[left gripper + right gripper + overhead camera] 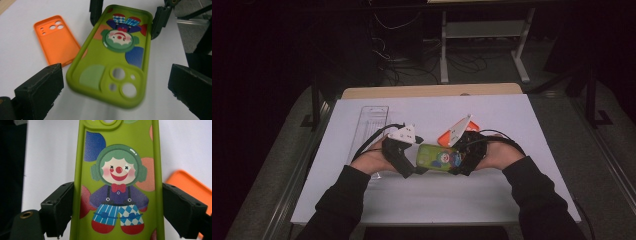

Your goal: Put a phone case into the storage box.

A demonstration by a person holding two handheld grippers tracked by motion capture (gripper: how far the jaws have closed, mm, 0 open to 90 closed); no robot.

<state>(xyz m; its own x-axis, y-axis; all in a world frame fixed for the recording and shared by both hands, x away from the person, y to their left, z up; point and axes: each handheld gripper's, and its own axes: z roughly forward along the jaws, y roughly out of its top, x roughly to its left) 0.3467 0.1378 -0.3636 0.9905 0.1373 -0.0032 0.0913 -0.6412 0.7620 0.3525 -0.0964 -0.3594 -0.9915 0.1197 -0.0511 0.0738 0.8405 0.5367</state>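
Showing an orange case (58,40) uncovered, unlike the high view.

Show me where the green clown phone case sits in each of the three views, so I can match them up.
High view: the green clown case sits centre, between both grippers.
Left gripper view: centre, camera cutouts nearest, far end in the right gripper.
Right gripper view: centre, upright between the jaws.
Shared landmark: the orange case, lying on the white sheet beside it.

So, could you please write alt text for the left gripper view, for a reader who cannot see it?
A green phone case printed with a clown is held at its far end by the right gripper, above a white table. The left gripper stands open around its near end, and an orange phone case lies beside it.
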